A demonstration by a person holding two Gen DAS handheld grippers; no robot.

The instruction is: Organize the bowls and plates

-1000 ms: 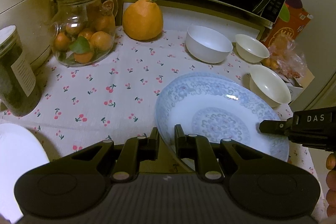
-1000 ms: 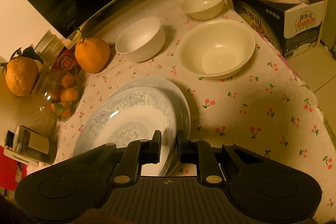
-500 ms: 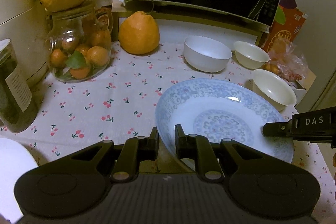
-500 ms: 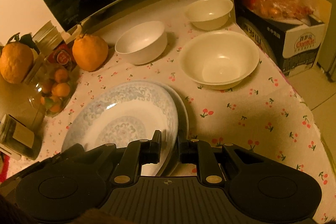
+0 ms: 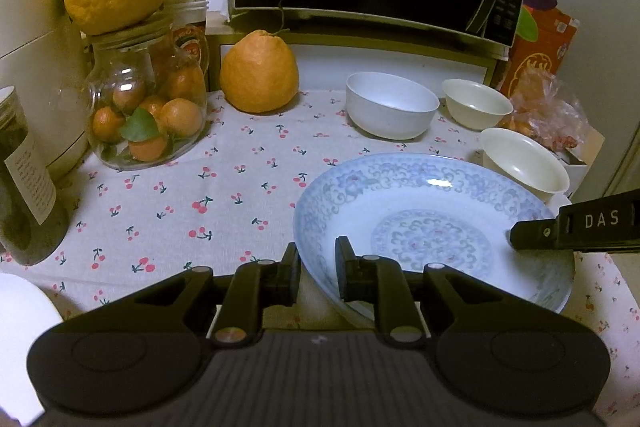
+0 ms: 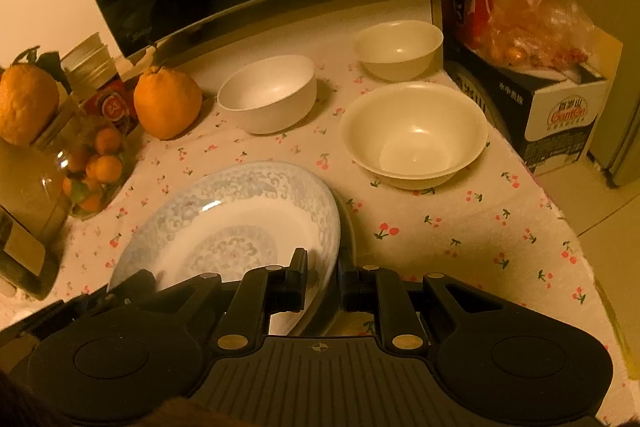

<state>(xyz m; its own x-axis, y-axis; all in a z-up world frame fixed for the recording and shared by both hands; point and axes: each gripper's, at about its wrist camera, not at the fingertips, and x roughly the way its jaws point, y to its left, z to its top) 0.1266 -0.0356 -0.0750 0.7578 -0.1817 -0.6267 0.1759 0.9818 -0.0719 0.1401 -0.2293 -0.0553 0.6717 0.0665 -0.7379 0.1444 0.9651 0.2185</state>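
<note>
- The patterned plate [image 5: 432, 223] is glazed ceramic by the look of it: stiff, smooth, probably slippery and easy to chip, with some weight. It sits tilted near the front edge of the desk [image 5: 224, 195], and the right wrist view shows a second plate [image 6: 347, 227] directly under it.
- The thin rim is the only practical place to grip. The left gripper [image 5: 318, 267] has its fingers narrowly set around the plate's near left rim; contact looks like a pinch, though the pads are partly hidden.
- The right gripper [image 6: 322, 277] pinches the near right rim, one finger over the patterned face and one under.
- With both grips on the near side, I judge the far rim could sag or slide if either loosens.
- Three bowls crowd the far right corner: the large cream bowl [image 6: 414, 135] near the plate, the white bowl [image 6: 268, 93] and small cream bowl [image 6: 398, 49] behind.
- Open cloth lies towards the left, before the fruit jar [image 5: 146, 107]; the right edge drops to the floor.
</note>
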